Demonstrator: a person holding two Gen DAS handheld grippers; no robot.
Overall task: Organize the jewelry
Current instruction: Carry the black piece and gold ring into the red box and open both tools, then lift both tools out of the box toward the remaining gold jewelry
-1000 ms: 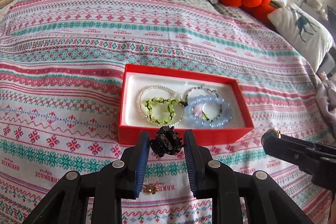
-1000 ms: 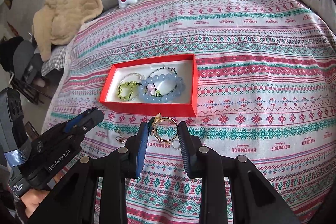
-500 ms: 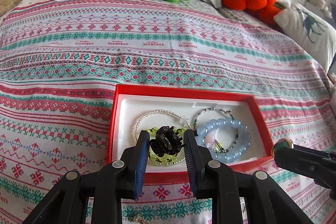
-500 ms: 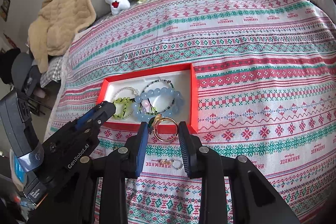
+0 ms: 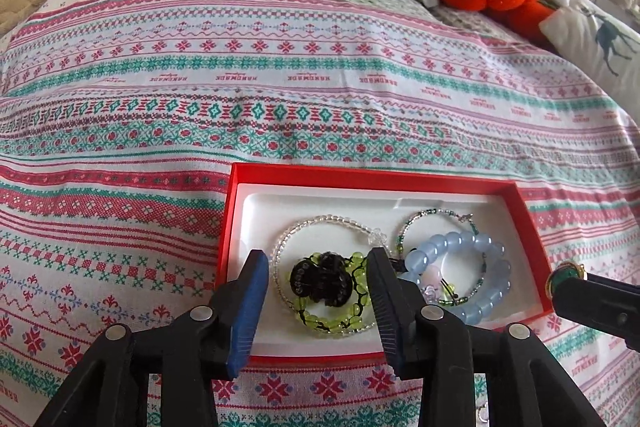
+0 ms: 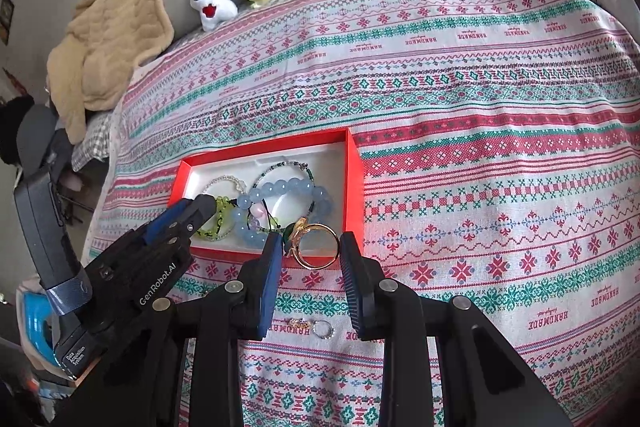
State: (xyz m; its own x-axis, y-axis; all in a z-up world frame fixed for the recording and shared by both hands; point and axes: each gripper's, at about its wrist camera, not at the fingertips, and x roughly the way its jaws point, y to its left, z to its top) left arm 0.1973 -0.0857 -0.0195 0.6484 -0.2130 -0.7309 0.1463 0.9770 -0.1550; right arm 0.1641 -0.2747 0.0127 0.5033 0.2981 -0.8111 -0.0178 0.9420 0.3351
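Left wrist view: the left hand-held gripper point(image 5: 318, 301) is seen low in the frame with its jaws just opened and standing apart, and the black hair claw point(image 5: 320, 285) lies free between them on the green bead bracelet point(image 5: 332, 311) inside the red box point(image 5: 360, 173); it appears to have been let go there so that it joins the pieces already gathered. Beside it, toward the lower right, the blue bead bracelet point(image 5: 472, 267) rests in the same box. In the right wrist view, at lower centre, the right hand-held gripper point(image 6: 310, 247) is closed on the gold ring point(image 6: 316, 243), which is held at the near right corner of the box, probably for release there. A small silver ring point(image 6: 322, 329) is left on the bedspread point(image 6: 480, 107).
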